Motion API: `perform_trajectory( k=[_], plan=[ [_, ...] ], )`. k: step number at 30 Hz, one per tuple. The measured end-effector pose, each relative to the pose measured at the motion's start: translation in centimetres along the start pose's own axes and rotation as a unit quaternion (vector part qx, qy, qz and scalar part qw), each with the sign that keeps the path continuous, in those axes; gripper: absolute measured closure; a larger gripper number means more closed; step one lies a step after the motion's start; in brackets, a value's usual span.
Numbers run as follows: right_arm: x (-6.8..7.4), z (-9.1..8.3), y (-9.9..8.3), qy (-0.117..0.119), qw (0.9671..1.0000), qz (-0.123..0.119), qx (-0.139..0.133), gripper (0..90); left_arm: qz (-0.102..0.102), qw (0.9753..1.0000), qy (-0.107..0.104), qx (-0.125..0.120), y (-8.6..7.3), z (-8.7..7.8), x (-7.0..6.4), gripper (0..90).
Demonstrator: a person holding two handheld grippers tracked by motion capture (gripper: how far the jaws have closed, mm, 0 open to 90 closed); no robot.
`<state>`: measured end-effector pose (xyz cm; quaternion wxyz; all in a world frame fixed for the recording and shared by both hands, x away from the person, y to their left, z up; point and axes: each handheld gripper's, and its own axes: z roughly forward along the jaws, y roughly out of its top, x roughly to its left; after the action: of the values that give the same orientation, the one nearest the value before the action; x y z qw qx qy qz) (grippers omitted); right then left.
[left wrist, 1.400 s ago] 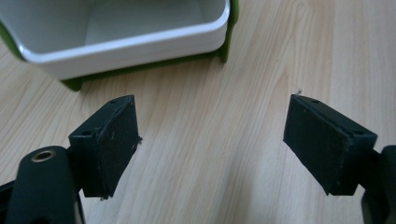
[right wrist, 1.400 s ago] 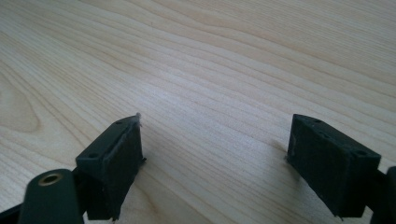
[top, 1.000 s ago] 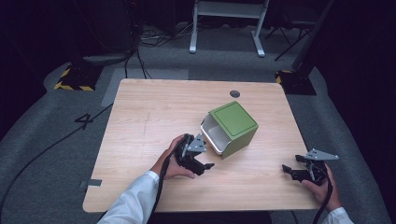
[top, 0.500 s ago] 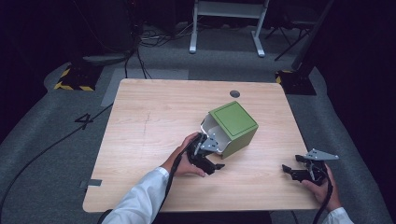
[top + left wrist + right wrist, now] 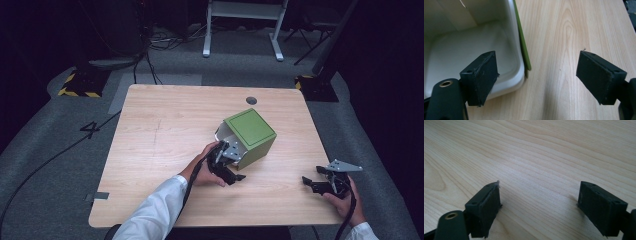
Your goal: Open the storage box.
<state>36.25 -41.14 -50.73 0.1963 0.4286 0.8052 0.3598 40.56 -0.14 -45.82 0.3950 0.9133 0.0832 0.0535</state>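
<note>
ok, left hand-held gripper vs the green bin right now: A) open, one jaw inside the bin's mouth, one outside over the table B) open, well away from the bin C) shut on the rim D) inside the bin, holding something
A: the left hand-held gripper is open, with one jaw in front of the white interior of the green bin and the other over bare table.

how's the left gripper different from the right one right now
The left gripper is at the open mouth of the green box, which lies tipped on its side; the right gripper sits apart near the table's right edge. In the left gripper view one jaw is in front of the box's white inside, with its rim between the jaws; the right gripper's jaws frame bare wood. Both are open and hold nothing.
</note>
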Motion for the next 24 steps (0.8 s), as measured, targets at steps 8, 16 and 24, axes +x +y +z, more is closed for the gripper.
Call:
perform_trajectory(
  k=[8, 16, 24],
  plan=[
    [0.0, 0.0, 0.0, 0.000, 1.0000, -0.001, 0.000, 18.2, 0.017, 0.9995, 0.022, 0.016, -0.1, -0.3, 0.1, 26.2],
    [0.0, 0.0, 0.0, 0.000, 1.0000, 0.000, 0.000, 18.2, 0.009, 0.9981, 0.032, 0.052, -1.0, 0.0, 1.0, 35.1],
    [0.0, 0.0, 0.0, 0.000, 1.0000, -0.001, 0.000, 18.3, 0.014, 0.9972, 0.032, 0.066, -1.6, -0.6, 0.8, 56.8]
  ],
)
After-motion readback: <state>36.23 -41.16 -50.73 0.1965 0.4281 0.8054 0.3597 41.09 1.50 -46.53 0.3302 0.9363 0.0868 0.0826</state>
